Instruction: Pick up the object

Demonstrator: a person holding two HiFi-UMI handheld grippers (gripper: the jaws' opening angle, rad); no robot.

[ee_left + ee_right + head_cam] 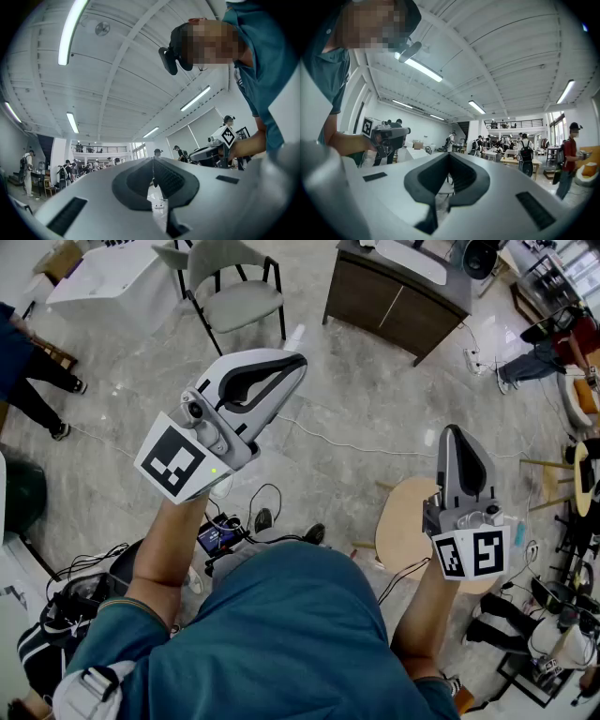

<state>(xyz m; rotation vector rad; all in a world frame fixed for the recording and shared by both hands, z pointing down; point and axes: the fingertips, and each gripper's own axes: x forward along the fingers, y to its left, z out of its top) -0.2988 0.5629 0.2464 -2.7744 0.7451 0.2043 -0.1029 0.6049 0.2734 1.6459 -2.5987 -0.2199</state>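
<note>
No object to pick up can be told apart in any view. In the head view my left gripper (pixel 298 361) is held up over the floor, jaws pressed together and empty. My right gripper (pixel 454 431) is raised above a round wooden stool (pixel 401 521), also shut on nothing. The left gripper view looks up and across the hall, with its jaws (pixel 153 160) meeting in a line and the right gripper (pixel 221 140) in the distance. In the right gripper view its jaws (pixel 449 155) touch and the left gripper (pixel 387 134) shows at left.
A grey chair (pixel 240 302) and a dark wooden cabinet (pixel 394 306) stand at the far side. Cables (pixel 328 439) run across the marble floor, and a small device (pixel 217 536) and bags (pixel 56 615) lie near my feet. People stand around the hall.
</note>
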